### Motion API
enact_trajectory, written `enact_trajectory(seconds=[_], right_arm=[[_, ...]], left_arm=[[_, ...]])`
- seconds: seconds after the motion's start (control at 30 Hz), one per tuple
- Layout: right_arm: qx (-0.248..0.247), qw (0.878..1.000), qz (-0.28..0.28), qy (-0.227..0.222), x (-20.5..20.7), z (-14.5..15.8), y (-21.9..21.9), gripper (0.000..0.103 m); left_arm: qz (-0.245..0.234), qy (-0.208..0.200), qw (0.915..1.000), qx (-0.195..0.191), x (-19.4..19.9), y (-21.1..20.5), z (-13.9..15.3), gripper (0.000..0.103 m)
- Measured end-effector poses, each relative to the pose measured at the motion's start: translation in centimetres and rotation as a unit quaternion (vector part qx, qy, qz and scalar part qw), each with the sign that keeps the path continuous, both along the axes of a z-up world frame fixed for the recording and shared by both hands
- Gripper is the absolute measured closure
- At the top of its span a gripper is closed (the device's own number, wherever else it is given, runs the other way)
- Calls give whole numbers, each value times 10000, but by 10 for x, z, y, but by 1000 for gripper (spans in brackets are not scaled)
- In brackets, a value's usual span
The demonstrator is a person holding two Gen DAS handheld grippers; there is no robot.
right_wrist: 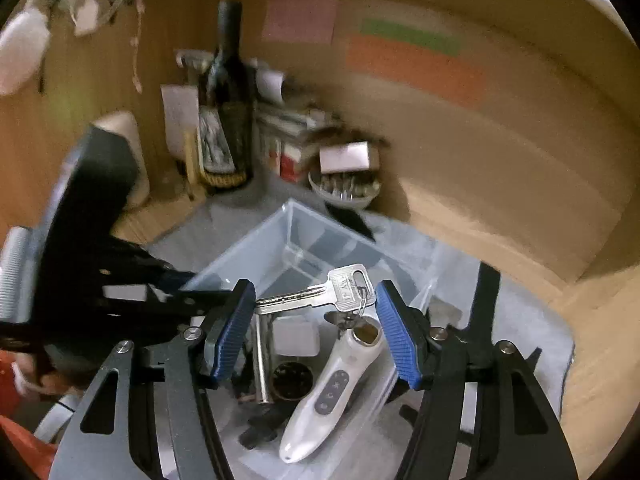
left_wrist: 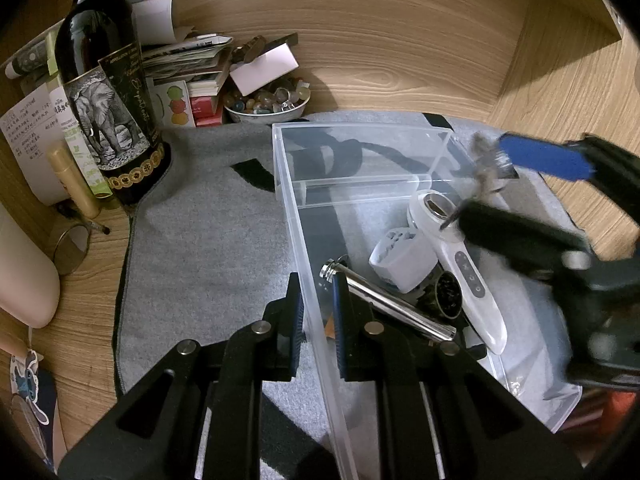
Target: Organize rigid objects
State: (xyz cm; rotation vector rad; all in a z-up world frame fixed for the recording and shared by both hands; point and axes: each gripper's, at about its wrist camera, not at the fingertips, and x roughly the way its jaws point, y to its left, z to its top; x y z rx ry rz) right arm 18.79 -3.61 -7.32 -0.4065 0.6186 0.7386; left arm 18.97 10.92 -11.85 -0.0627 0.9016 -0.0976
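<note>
Keys (right_wrist: 320, 298) sit clamped crosswise between my right tool's (right_wrist: 316, 328) blue pads, over the clear bin (left_wrist: 288, 184). My left tool (left_wrist: 317, 320) is pinched shut on the bin's near wall, one finger inside, one outside. In the bin: metal tube (left_wrist: 390, 306), white massager (left_wrist: 466, 268), white cup (left_wrist: 402, 258), dark round tin (left_wrist: 448, 294). Bin rests on a grey mat (left_wrist: 208, 240) on the worktop (left_wrist: 400, 60). Farther back: bowl of stones (left_wrist: 266, 102), wine bottle (left_wrist: 108, 92), paper stack (left_wrist: 188, 64).

Left wrist view close above clear bin's (left_wrist: 296, 240) left wall, facing back corner, right wrist view angled down over same bin (right_wrist: 256, 264), both sharing wine bottle (left_wrist: 108, 92).
</note>
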Motion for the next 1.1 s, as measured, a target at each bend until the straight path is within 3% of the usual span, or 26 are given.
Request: enact_trajectory(seconds=[0.27,0.5,0.87,1.0,1.03,1.1], right_arm=[[-489,9976,-185,458,21,-26,14,44],[-543,9965,-198,608,24,-30,14,43],[-17,9987,-461,215,5,2,-17,35],[350,9974,-631,-52,-10,22,-38,22],[416,9967,-687,-117,-14,26,-42,21],[575,9951,-767,-253,-24,35,-52,20]], left_arm=[[-3,-5,10000,-4,0,0,0,91],[2,7,10000,-17,0,0,0,91],[123,-172,9998,63,-8,1,15,91],[217,-549,9981,155,-24,-1,37,91],[213,-633,9976,170,-29,-3,43,88],[191,-883,9957,223,-40,-9,56,69]])
